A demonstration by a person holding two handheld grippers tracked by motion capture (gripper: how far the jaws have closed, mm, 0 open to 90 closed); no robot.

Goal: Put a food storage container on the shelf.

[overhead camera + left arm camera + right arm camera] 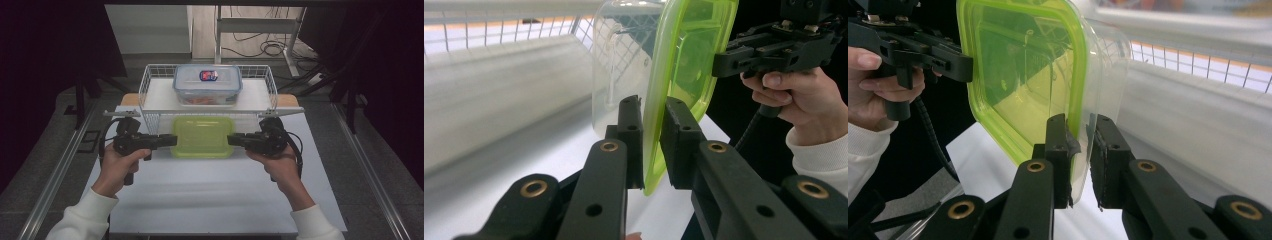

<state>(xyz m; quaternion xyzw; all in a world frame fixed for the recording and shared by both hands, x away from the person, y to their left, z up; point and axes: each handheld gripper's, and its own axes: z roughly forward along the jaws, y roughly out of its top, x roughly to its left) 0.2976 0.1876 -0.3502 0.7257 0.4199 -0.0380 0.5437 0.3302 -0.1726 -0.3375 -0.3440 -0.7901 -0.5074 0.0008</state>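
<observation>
The left gripper [172, 140] and right gripper [231, 140] each pinch an opposite rim of the green-lidded container [202, 136]. It hangs just in front of the wire basket [145, 85].

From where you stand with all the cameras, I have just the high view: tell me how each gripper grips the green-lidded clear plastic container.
Observer: The left gripper pinches the lid's rim; in the left gripper view a jaw stands on each side of the green edge of the green-lidded clear plastic container.
Operator: Now report the right one.
Observer: The right gripper clamps the opposite rim the same way, with lid and clear wall between its jaws.
Operator: Tell me whether it is off the table.
Observer: Its clear body hangs above the white table, with a gap under it.
Operator: Check for contents.
Observer: Through the clear wall I see nothing inside.
</observation>
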